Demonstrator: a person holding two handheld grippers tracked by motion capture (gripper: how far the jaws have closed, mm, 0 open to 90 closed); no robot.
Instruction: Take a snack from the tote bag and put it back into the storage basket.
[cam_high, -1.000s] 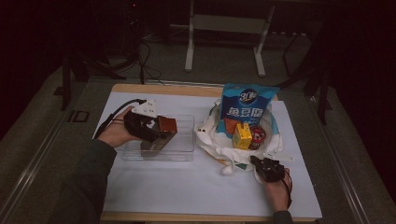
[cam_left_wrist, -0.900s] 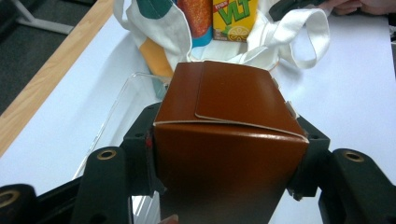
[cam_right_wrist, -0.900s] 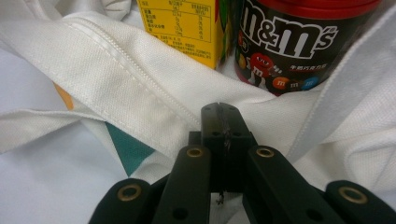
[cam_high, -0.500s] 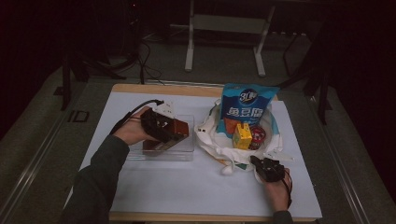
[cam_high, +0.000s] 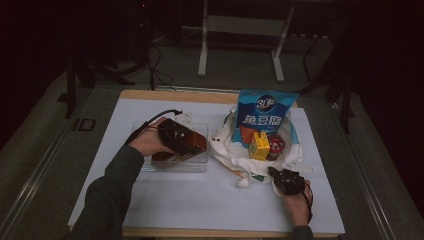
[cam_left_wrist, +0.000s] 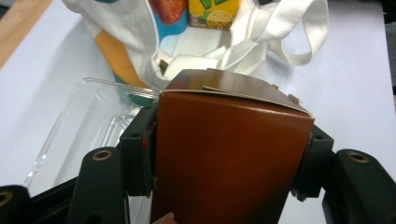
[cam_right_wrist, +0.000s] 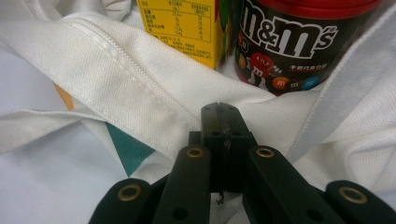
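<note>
A dark room with a grey floor and a metal stand is lying behind a wooden bench that is wearing a white cover sheet. On the sheet, at the person's left, a clear plastic tray is sitting, and the left gripper is hanging over it, its jaws clenched on the two sides of a brown carton; the carton's top flap is standing slightly raised, and no writing on it can be read. In the left gripper view the tray's clear rim is showing at the left below the carton, and the carton is pointing toward the mouth of the bag. Just beside the tray, at the person's right, a white cloth bag is lying open on the sheet with its handles trailing out. Inside it a tall blue snack bag is standing, printed with white Chinese characters and a round mark reading "3" with more that is too small to tell. In front of it a yellow juice box is standing, showing a lemon picture and a small printed table, and touching its side is a dark tub with a red lid, labelled "m&m's" with cartoon candies. An orange-red packet is also resting in the bag. The right gripper is sitting at the bag's near edge with its jaws pressed together, pinching the white cloth of the rim.
</note>
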